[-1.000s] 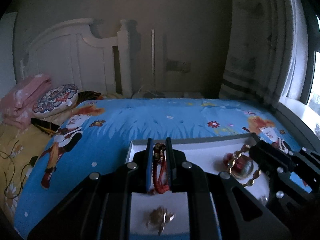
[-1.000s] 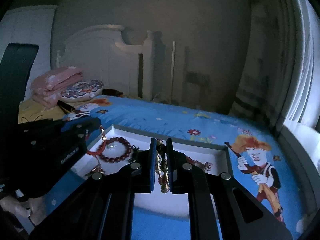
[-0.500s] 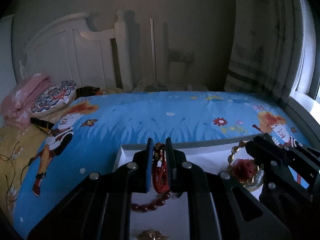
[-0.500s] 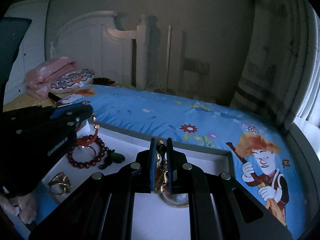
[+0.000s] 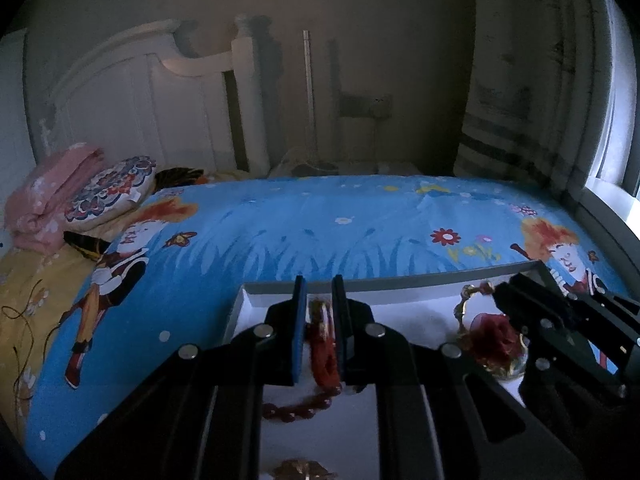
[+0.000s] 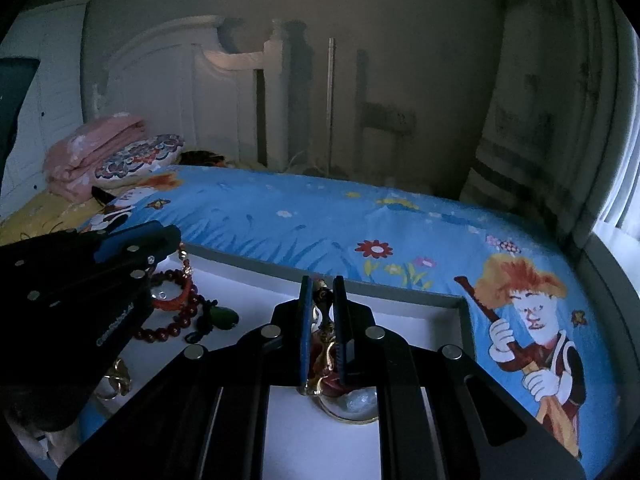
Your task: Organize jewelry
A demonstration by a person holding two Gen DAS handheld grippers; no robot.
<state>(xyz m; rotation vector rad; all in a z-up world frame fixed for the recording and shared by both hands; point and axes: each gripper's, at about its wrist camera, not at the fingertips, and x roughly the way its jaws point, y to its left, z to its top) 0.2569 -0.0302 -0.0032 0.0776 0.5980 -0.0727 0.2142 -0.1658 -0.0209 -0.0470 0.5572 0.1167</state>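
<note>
A shallow white tray with a grey rim lies on the bed. My left gripper is shut on a red cord bracelet, low over the tray's left part; the same bracelet hangs under it in the right wrist view. A dark red bead bracelet lies below it. My right gripper is shut on a gold chain with a red rose pendant, its glass part resting on the tray; it also shows in the left wrist view.
A gold ring and a green pendant lie on the tray's left part. A gold piece lies near the tray's front. The blue cartoon bedspread surrounds the tray; pillows and a white headboard are far left.
Both grippers have come down toward the tray with their jewelry still held. The bead bracelet and the glass pendant now rest on the tray floor.
</note>
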